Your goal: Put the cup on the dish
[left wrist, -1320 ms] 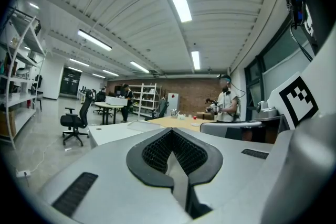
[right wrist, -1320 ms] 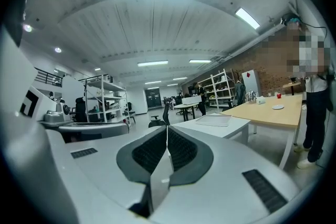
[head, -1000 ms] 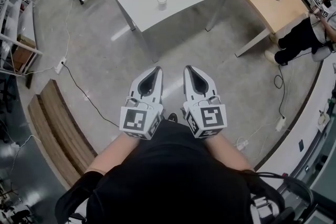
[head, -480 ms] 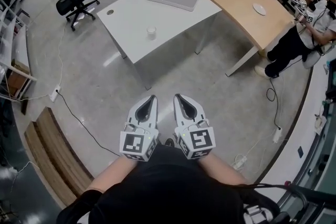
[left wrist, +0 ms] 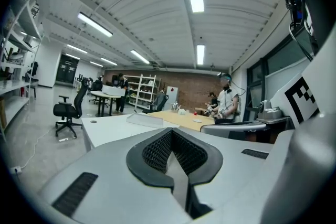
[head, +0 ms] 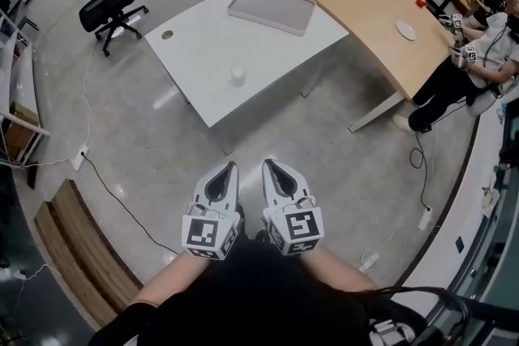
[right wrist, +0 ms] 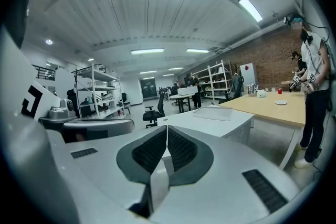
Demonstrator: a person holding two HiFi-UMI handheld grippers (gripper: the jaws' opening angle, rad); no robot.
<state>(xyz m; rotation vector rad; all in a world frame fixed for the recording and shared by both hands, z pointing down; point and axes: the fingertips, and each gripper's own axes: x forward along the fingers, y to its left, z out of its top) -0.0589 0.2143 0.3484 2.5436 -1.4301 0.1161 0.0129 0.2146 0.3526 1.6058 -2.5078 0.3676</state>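
Both grippers sit low in front of our torso, over the grey floor (head: 154,150). Left gripper (head: 230,168) has its jaws together with nothing between them. Right gripper (head: 271,165) is the same: pads closed on each other, empty. They sit side by side, a narrow gap between them. The only print we can see is the black-and-white square marker on each cube.

The small white cup (head: 238,75) stands upright on the white rectangular surface (head: 195,53), near its front edge. It is well apart from both grippers and from the grey rectangular tray (head: 271,9) at the far end. The small white round dish (head: 406,30) lies on the neighbouring curved wooden surface (head: 357,0), well apart from the cup. A seated person (head: 478,57) is at that surface's right. A black office chair (head: 109,4) stands to the left.
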